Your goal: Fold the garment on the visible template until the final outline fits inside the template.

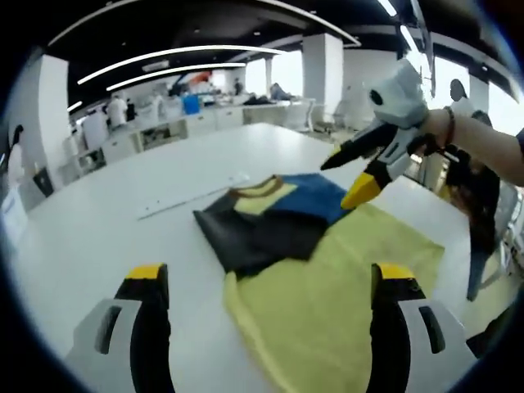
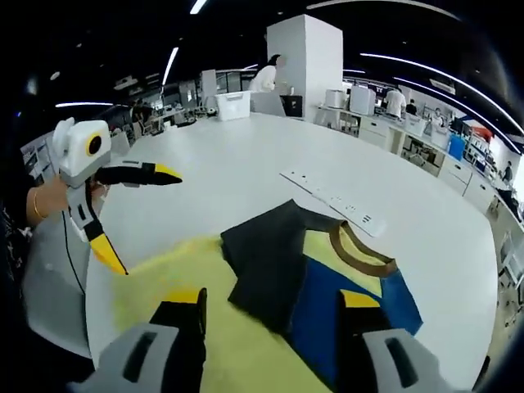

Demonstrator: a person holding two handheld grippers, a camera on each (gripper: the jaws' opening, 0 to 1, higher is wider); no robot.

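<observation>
The garment [image 1: 282, 221] is soft matt cloth in dark grey, blue and yellow panels, with a ribbed-looking tan collar. Under it, the yellow template [image 1: 344, 303] appears to be thin matt fabric or paper, lightly wrinkled. The counter [image 1: 123, 221] is smooth white with a faint sheen. Both grippers' jaws look like hard plastic.

One garment [image 1: 278, 221], one yellow template sheet [image 1: 344, 303], one power strip [image 2: 334, 199], two grippers: left gripper [image 2: 135, 213], right gripper [image 1: 352, 176].
</observation>
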